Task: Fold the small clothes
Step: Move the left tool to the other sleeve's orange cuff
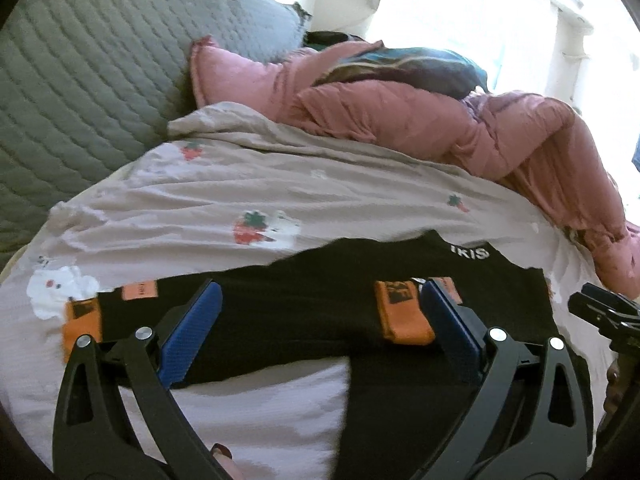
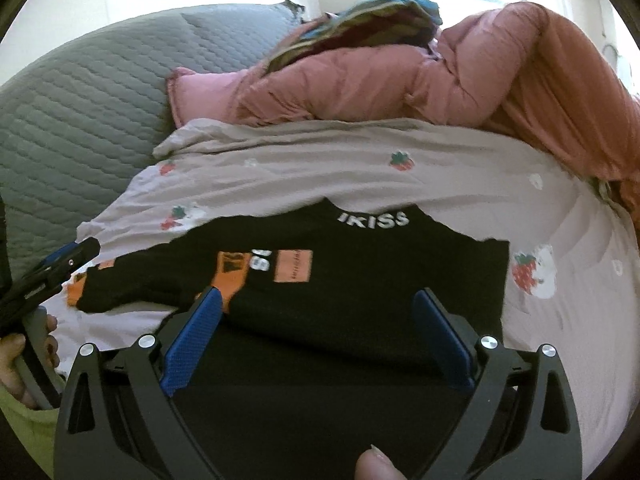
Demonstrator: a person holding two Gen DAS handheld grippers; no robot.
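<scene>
1. My left gripper (image 1: 320, 312) stands with jaws spread wide, blue pads (image 1: 192, 328) gripping nothing.
2. My right gripper (image 2: 320, 320) likewise gapes wide, empty.
3. The black shirt (image 2: 360, 264) lies flat just beyond and beneath both jaw pairs, on the strawberry-print sheet (image 2: 360, 172).
4. Shirt: white lettering at the far collar, orange patches, one sleeve folded across the left side.

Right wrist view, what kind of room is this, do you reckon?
Most likely a bedroom: a strawberry-print sheet covers a bed, a pink pillow lies at its head, and a grey quilted headboard or cushion stands behind.
</scene>
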